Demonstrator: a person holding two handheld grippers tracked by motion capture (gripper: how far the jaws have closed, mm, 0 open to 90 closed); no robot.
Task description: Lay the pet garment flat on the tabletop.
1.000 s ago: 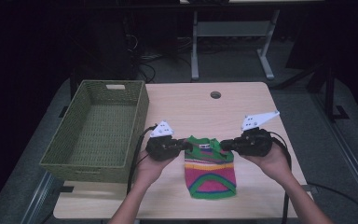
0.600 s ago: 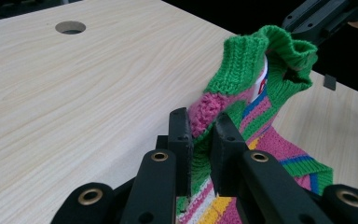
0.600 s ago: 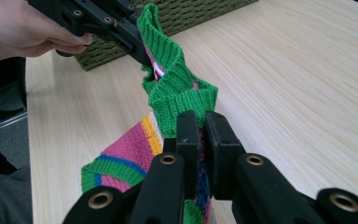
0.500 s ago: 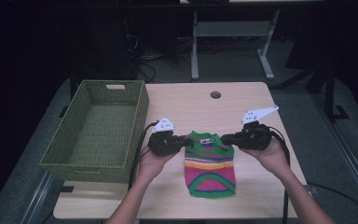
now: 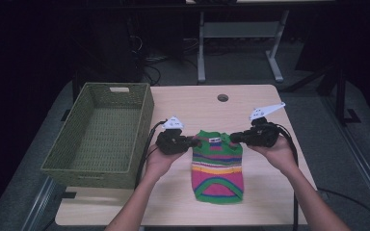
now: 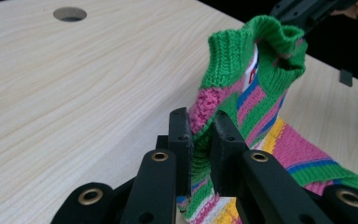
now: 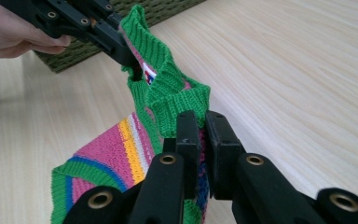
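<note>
Woven green basket mid-left on pale wood counter; left gripper and right gripper fingers clenched on striped knit sweater shoulders.

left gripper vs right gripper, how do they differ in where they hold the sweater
The left gripper pinches the striped sweater at its left shoulder, near the wicker basket; the right gripper pinches its right shoulder, away from the basket. The left grips pink knit, the right the green collar edge. Both are shut on it.
</note>
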